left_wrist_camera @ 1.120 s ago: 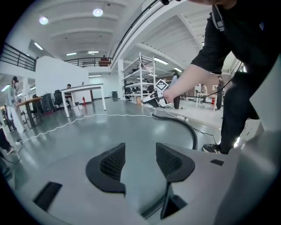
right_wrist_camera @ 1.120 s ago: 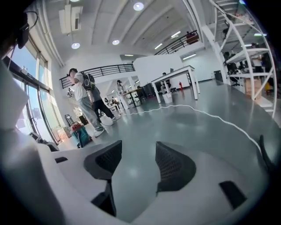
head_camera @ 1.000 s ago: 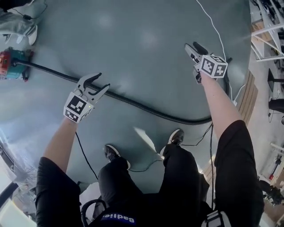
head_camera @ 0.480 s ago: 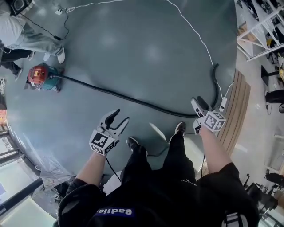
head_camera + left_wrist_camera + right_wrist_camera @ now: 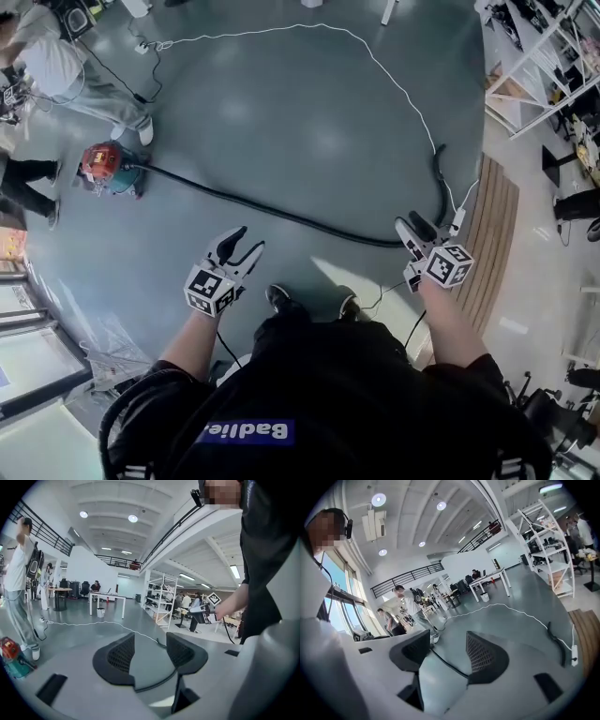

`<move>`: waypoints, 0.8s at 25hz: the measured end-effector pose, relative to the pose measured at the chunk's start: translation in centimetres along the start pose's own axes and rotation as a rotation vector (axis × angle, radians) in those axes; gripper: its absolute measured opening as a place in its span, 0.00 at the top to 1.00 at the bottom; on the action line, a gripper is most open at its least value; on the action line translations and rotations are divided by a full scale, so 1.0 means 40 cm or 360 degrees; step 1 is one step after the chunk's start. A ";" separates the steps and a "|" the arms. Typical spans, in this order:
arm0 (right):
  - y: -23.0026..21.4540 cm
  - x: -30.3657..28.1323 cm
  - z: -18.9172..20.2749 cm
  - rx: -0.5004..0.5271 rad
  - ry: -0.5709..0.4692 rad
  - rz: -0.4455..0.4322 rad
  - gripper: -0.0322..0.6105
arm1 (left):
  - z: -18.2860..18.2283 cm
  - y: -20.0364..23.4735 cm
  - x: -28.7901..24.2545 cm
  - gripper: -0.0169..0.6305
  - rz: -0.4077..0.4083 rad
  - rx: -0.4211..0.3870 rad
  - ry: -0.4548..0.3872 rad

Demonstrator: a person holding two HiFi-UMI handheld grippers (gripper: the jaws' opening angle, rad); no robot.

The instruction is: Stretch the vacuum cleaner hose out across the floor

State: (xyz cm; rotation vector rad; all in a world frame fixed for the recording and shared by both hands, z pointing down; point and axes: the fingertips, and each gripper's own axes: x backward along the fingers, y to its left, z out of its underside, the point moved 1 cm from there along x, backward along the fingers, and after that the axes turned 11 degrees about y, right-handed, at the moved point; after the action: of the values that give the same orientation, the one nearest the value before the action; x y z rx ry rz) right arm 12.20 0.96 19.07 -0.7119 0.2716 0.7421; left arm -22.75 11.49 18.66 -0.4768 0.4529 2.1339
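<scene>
1. Comparing with a second ago, the left gripper (image 5: 246, 242) and right gripper (image 5: 411, 227) are pulled back from the long black ribbed vacuum hose (image 5: 281, 216).
2. Both claws are held released, nothing between the jaws.
3. Hose is left on the grey floor (image 5: 309, 112), run from the red-and-teal vacuum cleaner (image 5: 105, 167) rightwards; the far end is curved, so the stretch is judged nearly done.

Big open hall, glossy grey floor (image 5: 309, 122), white shelving (image 5: 161, 597) along one side, round ceiling lights (image 5: 132, 518), probably a mezzanine railing (image 5: 408, 580) far back.
</scene>
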 end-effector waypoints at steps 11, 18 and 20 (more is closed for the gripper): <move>0.002 0.169 0.179 -0.0057 0.0099 -0.0388 0.57 | -0.092 -0.351 -0.030 0.63 -0.0115 0.0203 -0.0137; 0.091 0.224 0.212 -0.0134 0.0003 -0.0396 0.57 | -0.147 -0.385 -0.010 0.63 -0.0010 0.0152 -0.0217; 0.140 0.226 0.206 -0.0122 -0.0019 -0.0405 0.57 | -0.157 -0.390 0.005 0.63 0.0050 0.0139 -0.0230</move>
State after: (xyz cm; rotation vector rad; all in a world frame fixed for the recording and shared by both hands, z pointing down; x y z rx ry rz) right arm 14.63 14.16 18.21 -0.7978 0.1385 0.5164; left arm -8.95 17.14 10.93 -0.2653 0.4718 2.1516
